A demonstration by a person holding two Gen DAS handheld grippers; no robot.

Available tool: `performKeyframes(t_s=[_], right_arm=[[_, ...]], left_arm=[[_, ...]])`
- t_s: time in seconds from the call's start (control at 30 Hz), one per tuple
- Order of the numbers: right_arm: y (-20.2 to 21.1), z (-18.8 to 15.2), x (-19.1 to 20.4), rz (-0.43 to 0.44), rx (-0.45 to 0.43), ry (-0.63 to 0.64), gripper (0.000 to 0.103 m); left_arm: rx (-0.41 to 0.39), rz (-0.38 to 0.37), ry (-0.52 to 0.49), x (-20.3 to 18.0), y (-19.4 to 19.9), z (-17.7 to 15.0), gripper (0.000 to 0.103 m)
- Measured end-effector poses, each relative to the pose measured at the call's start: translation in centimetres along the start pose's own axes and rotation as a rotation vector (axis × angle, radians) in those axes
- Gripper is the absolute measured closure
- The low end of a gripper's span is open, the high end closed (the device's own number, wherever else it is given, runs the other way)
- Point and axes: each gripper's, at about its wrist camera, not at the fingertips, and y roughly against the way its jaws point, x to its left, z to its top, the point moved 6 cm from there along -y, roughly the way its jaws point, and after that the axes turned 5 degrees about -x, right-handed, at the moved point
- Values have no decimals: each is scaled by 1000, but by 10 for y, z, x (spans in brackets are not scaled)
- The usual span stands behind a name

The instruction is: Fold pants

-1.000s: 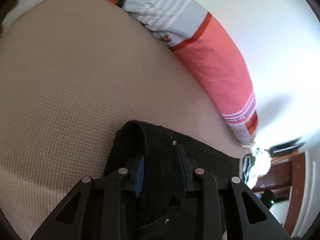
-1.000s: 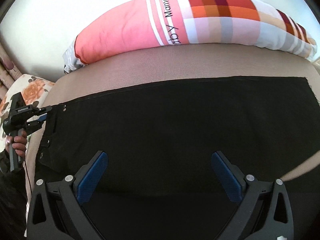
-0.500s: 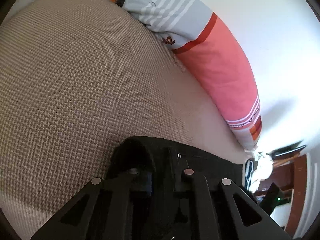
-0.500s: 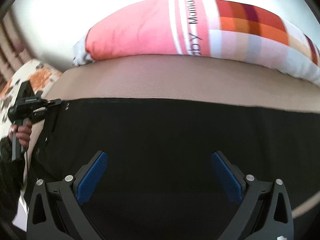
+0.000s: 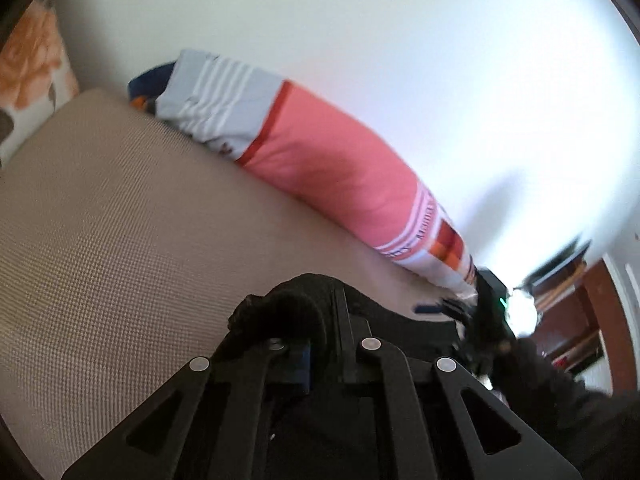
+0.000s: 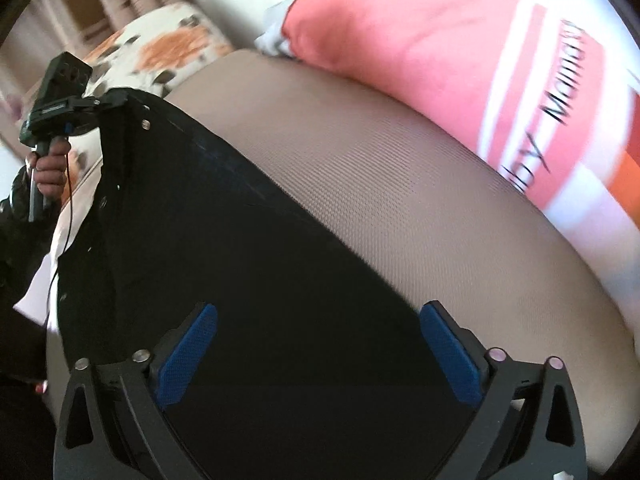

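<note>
One pair of black pants (image 6: 248, 264) lies flat on the tan bed (image 6: 420, 200), long axis running diagonally from the far-left waistband corner toward the near right. The left tongs (image 6: 116, 100) are clamped tight on that lifted waistband corner. The right tongs (image 6: 320, 344) hover spread above the cloth, jaws closing, nothing pinched. One long pink pillow (image 6: 420, 40) lines the wall.

Pink striped pillow (image 5: 336, 172) on beige mattress (image 5: 100, 240), floral cushion (image 6: 160, 52) beside.

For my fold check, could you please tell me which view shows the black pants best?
The right wrist view: the black pants spread across the beige bed. The left wrist view shows only a bunched edge in the left gripper.
</note>
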Motion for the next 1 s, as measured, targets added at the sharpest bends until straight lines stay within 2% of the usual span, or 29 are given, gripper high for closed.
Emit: performKeyframes(t_s=[0.13, 0.27, 0.33, 0.47, 0.6, 0.67, 0.8, 0.83, 0.9, 1.0], right_arm=[[-18, 11, -8, 74, 74, 65, 16], [-36, 11, -16, 127, 163, 97, 34], [-37, 9, -17, 154, 171, 112, 40], [-32, 5, -21, 198, 182, 123, 57], [-29, -3, -24, 227, 209, 135, 59], [-27, -8, -27, 224, 225, 141, 63], [-26, -13, -28, 180, 238, 144, 79], [-25, -15, -28, 166, 240, 146, 80], [-24, -19, -27, 125, 242, 155, 87], [-20, -22, -24, 46, 224, 159, 92]], left_arm=[[-17, -19, -25, -4, 19, -3, 95], [-12, 2, -25, -6, 19, -2, 95], [-12, 5, -24, -8, 21, -2, 95], [-19, 20, -27, -7, 22, -3, 95], [-24, 36, -42, -8, 23, -6, 95], [-23, 37, -37, -8, 23, -6, 95], [-20, 45, -38, -7, 22, -6, 95], [-19, 48, -36, -5, 21, -6, 95], [-15, 51, -36, -4, 19, -6, 95], [-10, 60, -35, -1, 15, -4, 95]])
